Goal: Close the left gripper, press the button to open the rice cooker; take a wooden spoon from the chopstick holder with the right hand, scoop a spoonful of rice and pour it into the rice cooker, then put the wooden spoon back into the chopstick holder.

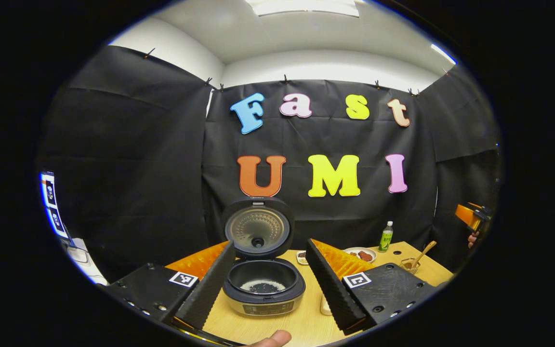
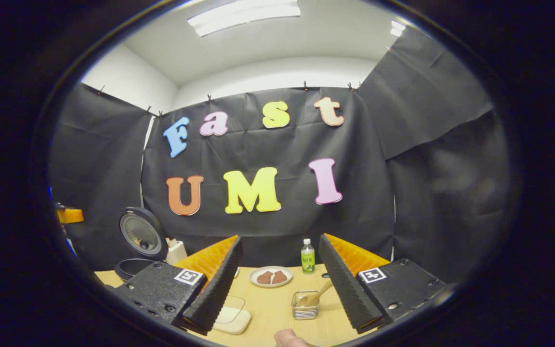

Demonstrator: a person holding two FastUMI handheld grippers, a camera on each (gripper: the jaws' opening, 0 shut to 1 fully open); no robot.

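Note:
The rice cooker (image 1: 263, 289) stands open on the wooden table (image 1: 306, 323), its lid (image 1: 257, 226) tipped up and some rice in the dark pot. My left gripper (image 1: 270, 243) is open, its fingers framing the cooker from a short way back. At the right, the wooden spoon (image 1: 424, 251) leans in the chopstick holder (image 1: 408, 265). My right gripper (image 2: 280, 241) is open with nothing in it, and the holder (image 2: 305, 304) with the spoon (image 2: 318, 292) sits between its fingers, a little ahead. The cooker (image 2: 138, 238) is far left in the right gripper view.
A plate of brownish food (image 2: 270, 276) and a green bottle (image 2: 308, 256) stand at the table's back. A shallow white container (image 2: 231, 315) lies by my right gripper's left finger. A hand (image 1: 472, 238) holds the other gripper at the far right of the left gripper view.

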